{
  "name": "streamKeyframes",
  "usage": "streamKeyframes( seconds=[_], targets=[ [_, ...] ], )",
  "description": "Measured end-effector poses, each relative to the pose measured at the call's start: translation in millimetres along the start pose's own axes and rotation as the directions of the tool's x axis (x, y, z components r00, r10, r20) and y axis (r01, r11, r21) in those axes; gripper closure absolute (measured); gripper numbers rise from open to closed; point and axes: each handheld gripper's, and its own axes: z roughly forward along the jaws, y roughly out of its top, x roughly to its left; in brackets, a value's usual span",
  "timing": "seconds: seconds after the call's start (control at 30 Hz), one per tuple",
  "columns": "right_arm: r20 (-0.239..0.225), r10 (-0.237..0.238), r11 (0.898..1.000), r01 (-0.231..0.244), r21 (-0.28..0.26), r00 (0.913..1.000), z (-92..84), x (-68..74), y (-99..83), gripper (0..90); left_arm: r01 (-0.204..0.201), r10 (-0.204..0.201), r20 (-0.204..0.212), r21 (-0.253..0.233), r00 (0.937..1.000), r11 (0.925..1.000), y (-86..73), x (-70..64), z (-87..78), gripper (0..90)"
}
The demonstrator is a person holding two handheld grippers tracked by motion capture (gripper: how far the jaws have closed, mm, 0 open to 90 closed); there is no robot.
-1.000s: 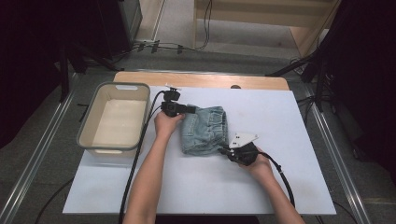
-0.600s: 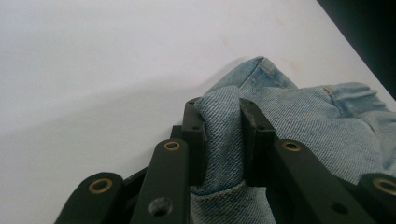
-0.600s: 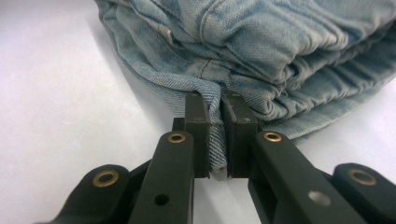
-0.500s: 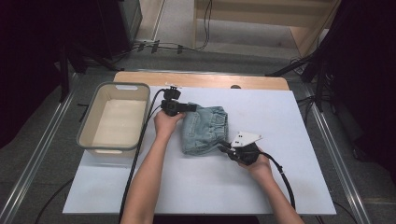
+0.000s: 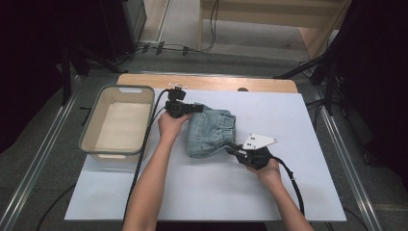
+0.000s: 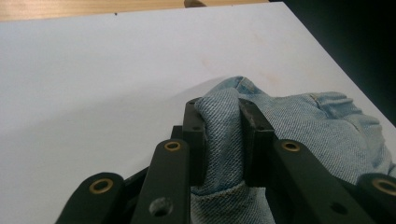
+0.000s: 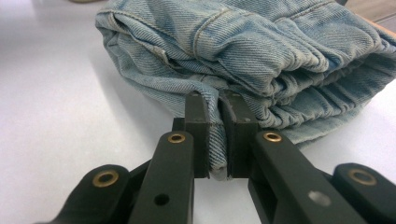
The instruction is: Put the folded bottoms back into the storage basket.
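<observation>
My left claw (image 6: 223, 140) is clamped tight on a thick fold of the folded denim garment (image 5: 210, 130), which lies near the middle of the white table (image 5: 298, 192), just right of the tub. My right claw (image 7: 217, 140) has pinched a thinner hem at the garment's near right corner, pads pressed into the cloth. I judge the denim soft but weighty for cloth: it will sag and swing between my two grips, and the folds may slide open if I lift unevenly. Seams and hems are the surest places to bite, since doubled cloth resists slipping. The empty beige plastic tub (image 5: 98, 151) stands on the left, just beside my left forearm. Its near wall is what I judge the hanging cloth could catch on. The table's right and near parts hold nothing else.
</observation>
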Motion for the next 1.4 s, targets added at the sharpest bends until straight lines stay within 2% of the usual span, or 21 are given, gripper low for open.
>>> streamKeyframes(
  seconds=[0.4,0.6,1.4],
  targets=[
    [0.003,0.002,0.999,-0.002,-0.037,1.0,-10.4,0.2,8.1,81.2,-0.009,0.01,0.026,-0.037,0.9996,0.9993,6.4,-6.5,-12.6,75.7],
    [0.021,0.003,0.998,-0.002,-0.056,0.9998,-16.6,0.8,15.5,81.1,-0.02,0.021,0.032,-0.052,0.9993,0.9984,12.4,-9.2,-20.6,75.6],
    [0.053,-0.025,0.99,0.032,-0.141,0.9983,-41.5,2.2,49.3,81.1,-0.082,0.085,0.022,-0.101,0.9962,0.9915,41.2,-29.9,-47.9,75.6]
  ],
)
